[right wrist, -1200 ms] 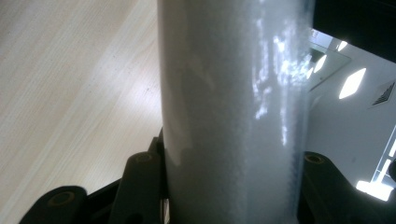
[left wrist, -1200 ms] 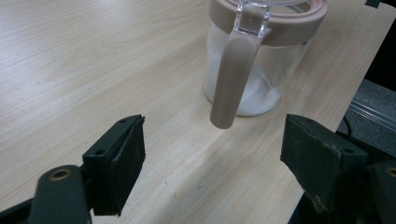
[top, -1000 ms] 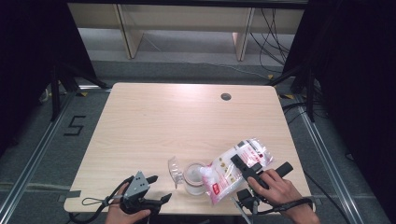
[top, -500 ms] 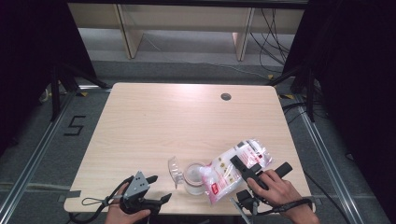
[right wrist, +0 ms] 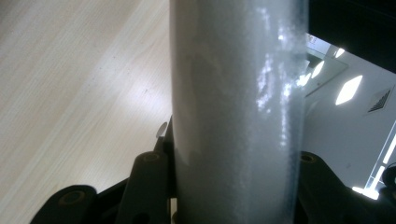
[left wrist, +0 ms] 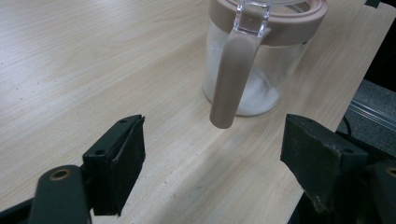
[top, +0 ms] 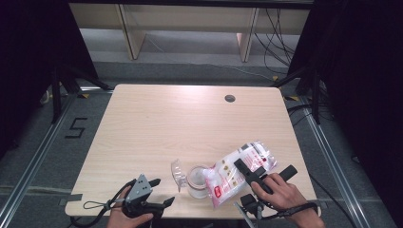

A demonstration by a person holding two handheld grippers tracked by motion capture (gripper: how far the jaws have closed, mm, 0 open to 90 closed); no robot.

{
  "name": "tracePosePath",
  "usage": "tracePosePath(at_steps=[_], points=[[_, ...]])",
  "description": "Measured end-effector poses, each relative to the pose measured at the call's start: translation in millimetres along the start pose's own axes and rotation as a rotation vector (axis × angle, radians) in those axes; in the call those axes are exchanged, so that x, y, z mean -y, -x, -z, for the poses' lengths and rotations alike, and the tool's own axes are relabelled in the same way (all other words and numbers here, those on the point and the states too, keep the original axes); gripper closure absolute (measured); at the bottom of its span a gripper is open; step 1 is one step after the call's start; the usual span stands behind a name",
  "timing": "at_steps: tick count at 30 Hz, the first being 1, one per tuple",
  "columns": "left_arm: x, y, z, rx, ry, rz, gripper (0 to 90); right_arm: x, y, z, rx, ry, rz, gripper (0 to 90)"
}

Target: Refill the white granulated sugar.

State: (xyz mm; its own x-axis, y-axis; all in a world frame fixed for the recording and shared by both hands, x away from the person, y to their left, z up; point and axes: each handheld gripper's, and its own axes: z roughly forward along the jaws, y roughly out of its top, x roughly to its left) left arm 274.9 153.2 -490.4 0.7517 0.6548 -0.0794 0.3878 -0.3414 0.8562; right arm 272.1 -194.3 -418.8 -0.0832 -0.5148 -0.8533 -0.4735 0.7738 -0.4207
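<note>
A clear glass jar (top: 196, 182) with some white grains in the bottom stands near the table's front edge, its hinged lid (top: 177, 171) flipped open to the left. My right gripper (top: 245, 172) is shut on a clear plastic bag of white grains (top: 228, 175). The bag is tilted with its lower end at the jar's mouth, and the jaws have just been closing further on it. In the right gripper view the bag (right wrist: 233, 107) stands squeezed between the jaws. My left gripper (top: 161, 192) is open, left of the jar. Its view faces the jar (left wrist: 261, 70) and the brown clasp (left wrist: 231, 79).
The light wooden table (top: 190, 123) has a small round cable hole (top: 230, 98) at the back right. Shelving stands behind it and dark curtains hang on both sides. The jar and bag sit close to the front edge.
</note>
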Motion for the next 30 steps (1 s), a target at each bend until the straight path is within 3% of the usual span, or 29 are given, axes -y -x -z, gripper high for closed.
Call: tracePosePath(at_steps=[2, 3, 4, 8, 11, 15, 18, 19, 20, 24, 25, 30], points=[[-0.6, -1.5, 0.2, 0.002, 0.0, -0.026, 21.4, 0.0, 0.0, 0.0, 0.002, 0.001, 0.0, 64.7], [-0.6, -1.5, 0.2, 0.002, 0.001, -0.026, 21.4, -0.1, 0.3, 0.3, -0.002, -0.001, 0.0, 64.8], [0.0, -0.1, 0.1, -0.001, 0.0, -0.001, 21.4, 0.0, 0.0, 0.2, 0.003, 0.002, 0.001, 64.9], [0.0, 0.0, 0.1, -0.001, 0.0, 0.0, 21.4, 0.0, 0.4, 0.4, 0.002, 0.005, 0.0, 65.1], [-0.6, -1.6, 0.1, 0.002, 0.0, -0.027, 21.4, 0.0, 0.8, 0.5, -0.002, 0.004, 0.0, 65.2], [0.0, 0.0, 0.0, -0.001, 0.0, 0.0, 21.4, -0.1, 0.8, 0.4, -0.002, 0.004, -0.001, 65.3], [-0.6, -1.6, 0.1, 0.002, 0.0, -0.027, 21.4, -0.7, 0.7, 0.5, -0.011, 0.001, -0.009, 65.5], [-0.6, -1.6, 0.2, 0.002, 0.001, -0.027, 21.4, -1.0, -0.1, -0.1, -0.003, 0.004, -0.021, 65.5], [-0.1, -0.3, 0.1, -0.001, 0.0, -0.003, 21.4, -1.0, -0.4, -0.6, -0.005, 0.005, -0.021, 65.6], [0.0, -0.1, 0.0, 0.0, 0.0, -0.001, 21.4, -0.7, -1.1, -0.7, -0.001, 0.007, -0.027, 65.7], [-0.6, -1.6, 0.0, 0.003, 0.001, -0.027, 21.4, -0.7, -1.0, -0.6, -0.002, 0.007, -0.027, 65.8], [-0.6, -1.5, 0.0, 0.001, 0.0, -0.025, 21.4, -0.7, -0.3, 0.0, -0.004, 0.006, -0.021, 65.9]])
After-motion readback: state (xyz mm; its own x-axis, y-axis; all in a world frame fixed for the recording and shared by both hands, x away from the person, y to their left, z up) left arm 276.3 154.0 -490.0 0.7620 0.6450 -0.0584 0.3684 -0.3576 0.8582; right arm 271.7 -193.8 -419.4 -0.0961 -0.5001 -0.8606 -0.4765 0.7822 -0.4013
